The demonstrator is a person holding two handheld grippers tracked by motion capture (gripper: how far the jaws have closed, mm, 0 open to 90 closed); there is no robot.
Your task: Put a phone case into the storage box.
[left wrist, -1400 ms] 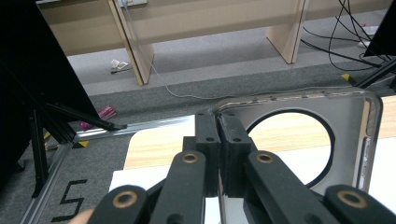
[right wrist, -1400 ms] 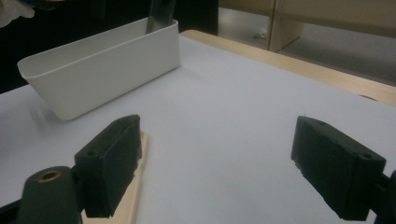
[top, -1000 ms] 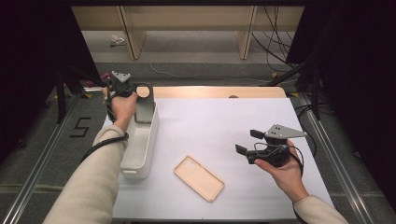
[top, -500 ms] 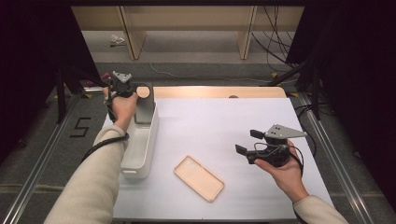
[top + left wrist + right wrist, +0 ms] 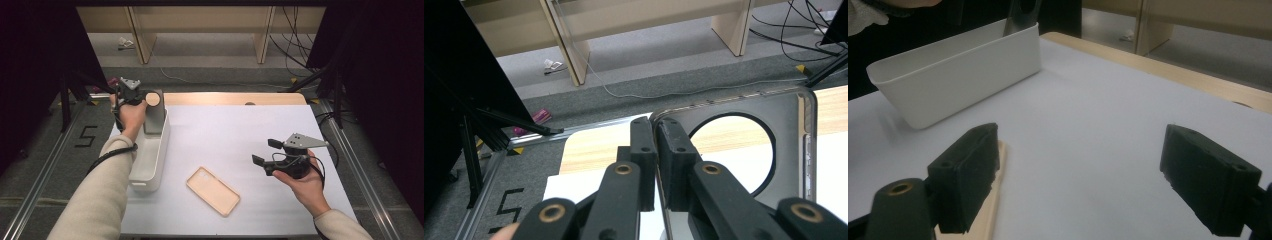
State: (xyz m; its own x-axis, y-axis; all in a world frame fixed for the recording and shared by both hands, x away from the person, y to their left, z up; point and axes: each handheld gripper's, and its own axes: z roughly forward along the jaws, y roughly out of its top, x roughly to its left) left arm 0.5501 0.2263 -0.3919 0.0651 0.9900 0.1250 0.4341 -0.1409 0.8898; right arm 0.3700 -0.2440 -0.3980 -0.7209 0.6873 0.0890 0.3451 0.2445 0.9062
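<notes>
The worktop (image 5: 240, 135), covered in white with a wooden strip along its far edge, carries everything here. The long white bin (image 5: 150, 155) lies along the worktop's left edge and serves as the landmark. Over the bin's far end the left gripper (image 5: 131, 94) holds a dark grey phone case (image 5: 154, 112) upright, its lower part down inside the bin; in the left gripper view the two black fingers (image 5: 674, 160) stand nearly together, pinching the case's rim (image 5: 734, 107) beside its large round cut-out. Right of the bin's near end, apart from it, a beige phone case (image 5: 213, 190) lies flat and at a slant on the white cover. Well to the right of the bin, the right gripper (image 5: 267, 152) hangs in the person's hand above the worktop, pointing toward the bin, its fingers (image 5: 965, 175) spread wide with nothing between them; the beige case's edge (image 5: 993, 200) shows beside one of them.
</notes>
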